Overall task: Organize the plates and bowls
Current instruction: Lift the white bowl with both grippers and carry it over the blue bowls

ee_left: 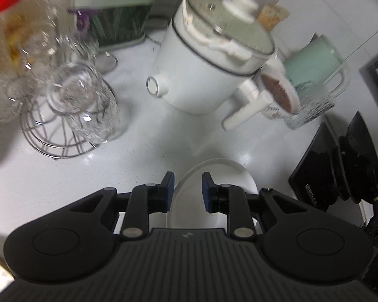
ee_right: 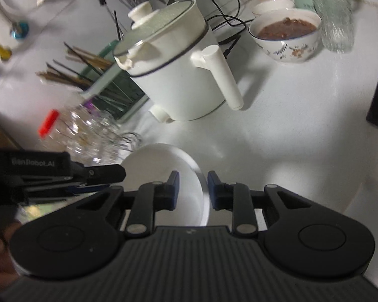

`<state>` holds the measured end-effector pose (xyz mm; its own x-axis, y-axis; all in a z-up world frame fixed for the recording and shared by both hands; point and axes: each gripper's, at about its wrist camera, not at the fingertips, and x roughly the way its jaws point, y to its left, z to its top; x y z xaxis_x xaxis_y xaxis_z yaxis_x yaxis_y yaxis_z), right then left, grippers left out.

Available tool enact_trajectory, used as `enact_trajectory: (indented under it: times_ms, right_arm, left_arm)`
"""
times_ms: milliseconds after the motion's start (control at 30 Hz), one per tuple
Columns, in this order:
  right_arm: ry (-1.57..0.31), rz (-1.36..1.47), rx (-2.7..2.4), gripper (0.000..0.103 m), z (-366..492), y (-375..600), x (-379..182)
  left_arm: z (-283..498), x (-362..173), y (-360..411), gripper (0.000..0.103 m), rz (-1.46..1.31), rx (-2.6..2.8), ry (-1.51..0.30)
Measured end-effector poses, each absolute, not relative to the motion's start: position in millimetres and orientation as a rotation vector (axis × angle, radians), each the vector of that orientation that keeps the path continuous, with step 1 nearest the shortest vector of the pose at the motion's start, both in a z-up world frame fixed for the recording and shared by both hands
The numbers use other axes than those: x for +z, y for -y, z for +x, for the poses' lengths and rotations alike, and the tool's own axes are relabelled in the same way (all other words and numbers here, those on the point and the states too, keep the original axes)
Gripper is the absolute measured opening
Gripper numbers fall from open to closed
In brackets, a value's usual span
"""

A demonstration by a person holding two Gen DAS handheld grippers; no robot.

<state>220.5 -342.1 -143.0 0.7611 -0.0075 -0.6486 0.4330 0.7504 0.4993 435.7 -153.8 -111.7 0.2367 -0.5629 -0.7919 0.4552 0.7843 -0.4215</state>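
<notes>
Plates first: a round white ceramic plate (ee_right: pixel 163 176) sits nearest, tilted above the white speckled countertop (ee_right: pixel 277 130), and both tools have it by the rim. The right gripper (ee_right: pixel 192 188) has its blue-padded jaws drawn narrow with the plate's right edge between them, and the left gripper (ee_left: pixel 187 188) is closed the same way on the plate's opposite edge (in the right wrist view it reaches in from the left, black and side-on). Just beyond the plate to the left stands a wire rack of clear drinking glasses (ee_left: pixel 73 105), with a red-lidded clear jar (ee_right: pixel 49 123) beside it. Behind the plate, further back, is a white electric cooking pot with a pale green lid and a long white handle (ee_right: pixel 179 75). Left of the pot is a green holder of chopsticks (ee_right: pixel 108 85); right of the pot, further away, is a patterned white bowl of brown food (ee_right: pixel 287 35) beside a textured clear glass (ee_right: pixel 336 15).
</notes>
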Motion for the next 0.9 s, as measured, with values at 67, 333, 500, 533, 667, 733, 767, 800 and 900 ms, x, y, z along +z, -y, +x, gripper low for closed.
enact_trajectory:
  times_ms: [67, 333, 500, 533, 667, 733, 767, 800, 900]
  right_arm:
    - [-0.668, 0.703, -0.252, 0.027, 216, 336, -135]
    - [-0.700, 0.655, -0.239, 0.028, 210, 308, -121]
    - [-0.715, 0.639, -0.214, 0.027, 206, 295, -114]
    - [-0.714, 0.633, -0.206, 0.027, 205, 291, -111]
    - [-0.703, 0.592, -0.179, 0.027, 202, 279, -100]
    - [-0.701, 0.572, -0.164, 0.028, 203, 273, -95]
    - [-0.698, 0.559, -0.157, 0.028, 204, 270, -93]
    - [-0.698, 0.543, -0.147, 0.028, 206, 267, -92]
    - [-0.698, 0.523, -0.105, 0.027, 213, 260, -89]
  left_arm:
    - [431, -104, 142, 0.027, -0.148, -0.693, -1.130]
    - [410, -88, 102, 0.027, -0.217, -0.676, -1.140]
    - [398, -82, 80, 0.027, -0.233, -0.676, -1.127]
    - [395, -81, 75, 0.027, -0.236, -0.674, -1.121]
    - [384, -79, 56, 0.027, -0.276, -0.656, -1.113]
    - [378, -77, 46, 0.027, -0.283, -0.652, -1.105]
    - [376, -76, 41, 0.027, -0.287, -0.650, -1.097]
    - [374, -75, 36, 0.027, -0.297, -0.646, -1.090]
    - [369, -74, 21, 0.027, -0.306, -0.607, -1.059]
